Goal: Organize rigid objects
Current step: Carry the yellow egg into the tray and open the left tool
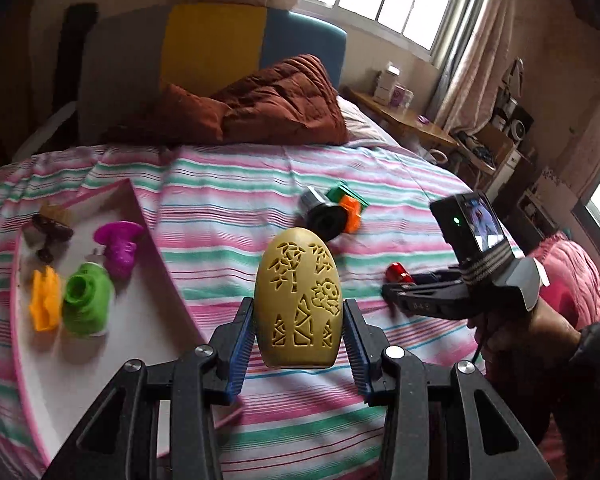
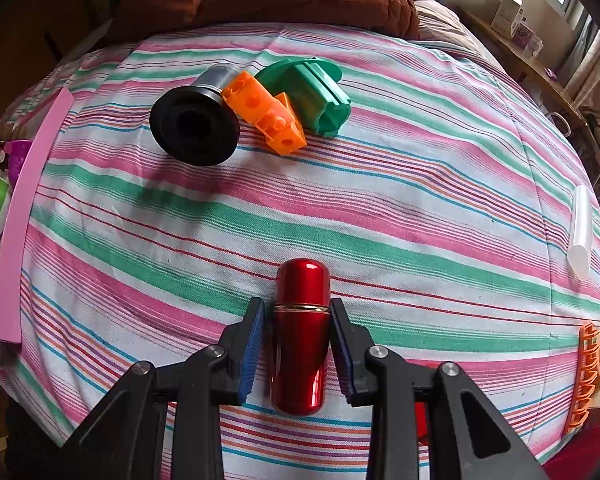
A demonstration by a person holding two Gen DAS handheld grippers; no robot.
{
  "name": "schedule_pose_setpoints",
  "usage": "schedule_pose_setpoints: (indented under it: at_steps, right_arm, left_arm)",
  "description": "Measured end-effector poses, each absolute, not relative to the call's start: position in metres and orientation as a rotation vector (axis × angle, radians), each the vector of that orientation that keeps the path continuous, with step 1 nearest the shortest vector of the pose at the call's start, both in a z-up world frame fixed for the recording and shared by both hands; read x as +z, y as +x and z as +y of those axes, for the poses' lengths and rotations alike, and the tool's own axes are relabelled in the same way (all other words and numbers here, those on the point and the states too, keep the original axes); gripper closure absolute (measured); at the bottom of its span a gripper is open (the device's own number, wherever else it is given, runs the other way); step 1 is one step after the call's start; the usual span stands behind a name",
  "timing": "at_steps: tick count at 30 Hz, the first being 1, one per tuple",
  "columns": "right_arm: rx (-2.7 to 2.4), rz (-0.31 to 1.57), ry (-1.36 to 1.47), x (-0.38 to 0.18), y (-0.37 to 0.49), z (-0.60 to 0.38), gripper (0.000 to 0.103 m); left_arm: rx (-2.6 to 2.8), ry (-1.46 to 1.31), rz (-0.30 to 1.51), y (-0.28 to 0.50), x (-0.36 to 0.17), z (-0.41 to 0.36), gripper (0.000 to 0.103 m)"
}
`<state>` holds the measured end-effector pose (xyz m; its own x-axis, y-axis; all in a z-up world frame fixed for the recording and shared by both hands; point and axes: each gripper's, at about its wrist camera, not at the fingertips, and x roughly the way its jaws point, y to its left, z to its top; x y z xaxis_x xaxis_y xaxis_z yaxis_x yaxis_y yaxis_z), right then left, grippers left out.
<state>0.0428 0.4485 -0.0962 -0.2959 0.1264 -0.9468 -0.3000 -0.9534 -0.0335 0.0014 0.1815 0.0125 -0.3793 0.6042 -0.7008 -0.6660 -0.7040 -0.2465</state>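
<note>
Left gripper clamps the yellow egg upright beside the tray's pink rim; right gripper straddles the red capsule, which points straight ahead, and I can't tell if it's pinched.

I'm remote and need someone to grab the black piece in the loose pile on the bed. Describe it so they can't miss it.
On the striped bedspread, beyond the red capsule between the right gripper fingers, three parts lie bunched. The black flanged part is leftmost, touching the orange block. Only it is black, with a wide round flange and silver barrel.
</note>
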Motion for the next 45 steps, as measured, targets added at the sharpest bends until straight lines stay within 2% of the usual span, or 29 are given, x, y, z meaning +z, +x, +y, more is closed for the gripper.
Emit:
schedule_pose_setpoints:
  at_steps: [3, 9, 13, 23, 41, 45]
  right_arm:
    - [2.324, 0.214, -1.676, -0.096, 0.044, 0.451, 0.071]
    - [2.324, 0.216, -1.675, -0.094, 0.045, 0.448, 0.071]
    - [2.325, 0.215, -1.675, -0.094, 0.044, 0.448, 0.071]
    - [2.325, 0.210, -1.674, -0.093, 0.045, 0.450, 0.071]
    - [2.323, 0.210, -1.672, -0.090, 0.047, 0.441, 0.071]
    - [2.323, 0.210, -1.671, -0.090, 0.046, 0.440, 0.071]
  left_arm:
    - [2.215, -1.078, 0.055, -0.020, 0.013, 0.142, 0.060]
    - [2.351, -1.274, 0.023, -0.051, -0.020, 0.073, 0.060]
    - [2.354, -1.394, -0.013, -0.058, -0.037, 0.055, 0.060]
    - [2.365, -1.558, -0.064, -0.077, -0.067, 0.046, 0.060]
    - [2.443, -1.521, 0.039, -0.107, -0.075, 0.060, 0.059]
    - [2.443, -1.506, 0.049, -0.104, -0.075, 0.062, 0.055]
